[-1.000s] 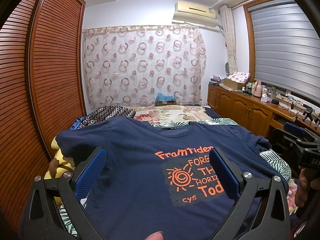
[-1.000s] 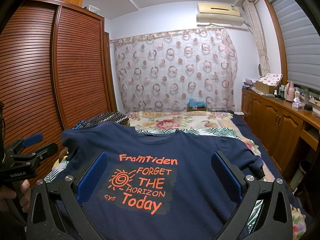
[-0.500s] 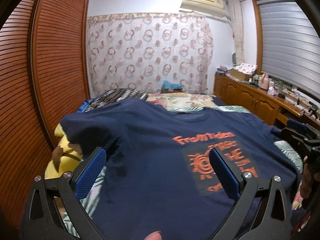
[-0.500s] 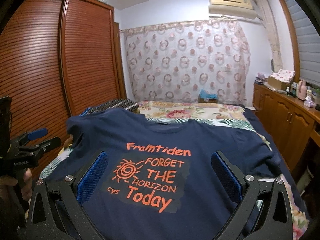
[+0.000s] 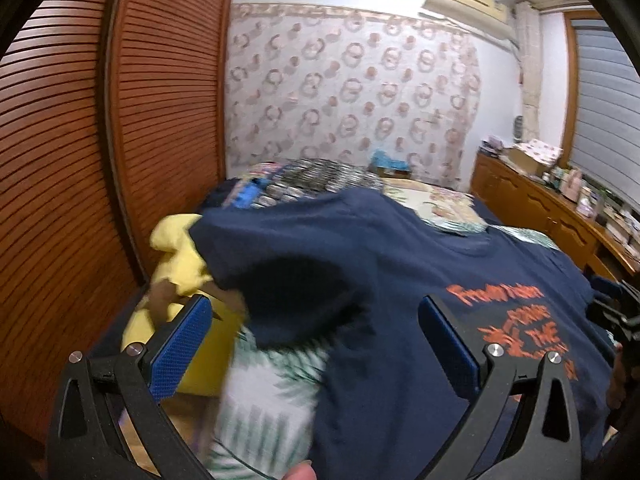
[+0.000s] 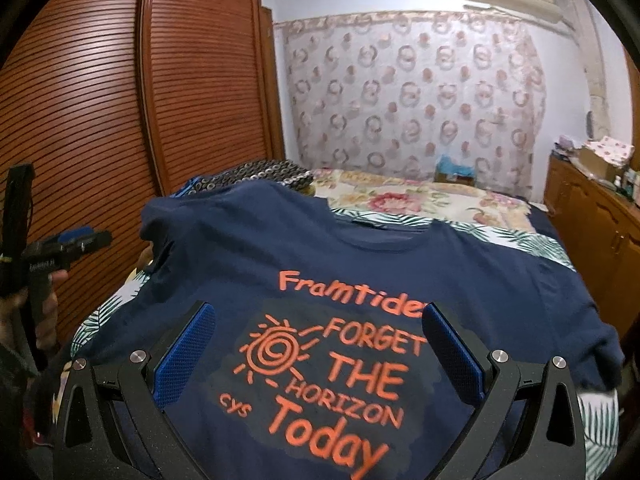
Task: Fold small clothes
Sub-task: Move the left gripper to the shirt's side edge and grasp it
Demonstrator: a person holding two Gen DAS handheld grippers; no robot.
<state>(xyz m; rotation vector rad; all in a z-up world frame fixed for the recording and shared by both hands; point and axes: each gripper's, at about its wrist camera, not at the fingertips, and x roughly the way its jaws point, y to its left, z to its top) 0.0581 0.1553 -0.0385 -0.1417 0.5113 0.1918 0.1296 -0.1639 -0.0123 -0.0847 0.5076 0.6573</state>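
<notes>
A navy T-shirt [image 6: 400, 256] with orange print lies spread face up on the bed, collar at the far end. In the left wrist view the same T-shirt [image 5: 400, 248] fills the right half, its left sleeve [image 5: 296, 296] lying in front of my left gripper [image 5: 316, 344], which is open and holds nothing. My right gripper [image 6: 316, 348] hovers open over the printed chest. The left gripper [image 6: 76, 242] also shows at the left edge of the right wrist view, beside that sleeve. The right gripper [image 5: 620, 312] peeks in at the right edge of the left wrist view.
A leaf-print sheet [image 5: 264, 400] covers the bed under the shirt, and a yellow plush toy [image 5: 180, 256] lies at the bed's left side. A slatted wooden wardrobe [image 6: 120, 112] stands close on the left. A wooden cabinet [image 6: 592, 224] runs along the right. A patterned pillow [image 6: 260, 172] lies beyond the shirt.
My left gripper has swung left from the printed chest toward the left sleeve and bed edge. The right gripper has come a little closer to the print. Both stayed open.
</notes>
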